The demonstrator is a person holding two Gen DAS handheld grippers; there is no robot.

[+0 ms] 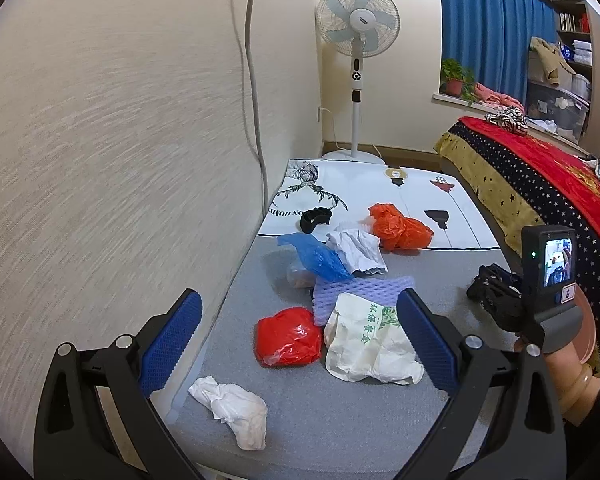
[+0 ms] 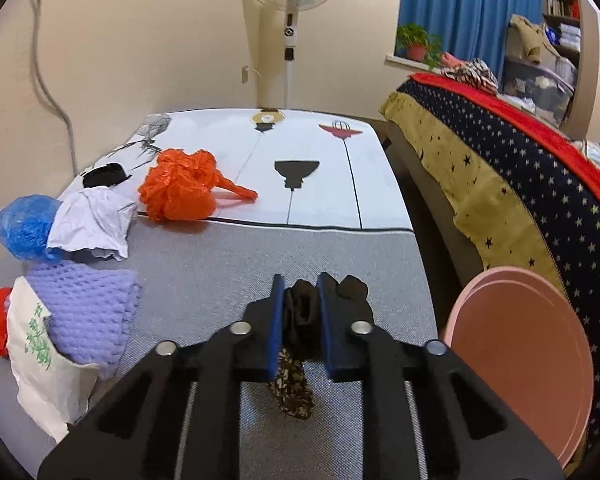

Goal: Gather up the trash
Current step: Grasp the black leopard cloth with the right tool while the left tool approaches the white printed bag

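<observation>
Trash lies scattered on a grey mat [image 1: 340, 432]: a red plastic bag [image 1: 288, 336], a white paper bag with green print [image 1: 364, 344], a crumpled tissue [image 1: 232, 408], purple foam net [image 1: 356, 292], a blue bag [image 1: 316, 256], crumpled white paper [image 1: 356, 248] and an orange bag [image 1: 400, 228]. My left gripper [image 1: 299, 298] hangs open above the red bag and paper bag, holding nothing. My right gripper [image 2: 301, 284] is shut on a dark crumpled wrapper [image 2: 300, 308], whose patterned end [image 2: 294, 388] hangs below the pads. The orange bag [image 2: 180, 188] lies far left of it.
A pink round bin [image 2: 520, 352] stands at the mat's right edge beside a bed with a starry blanket [image 2: 500, 184]. A standing fan [image 1: 356, 24] is at the far wall. A small black item [image 1: 316, 218] lies on the white printed cloth [image 2: 320, 184]. The wall runs close along the left.
</observation>
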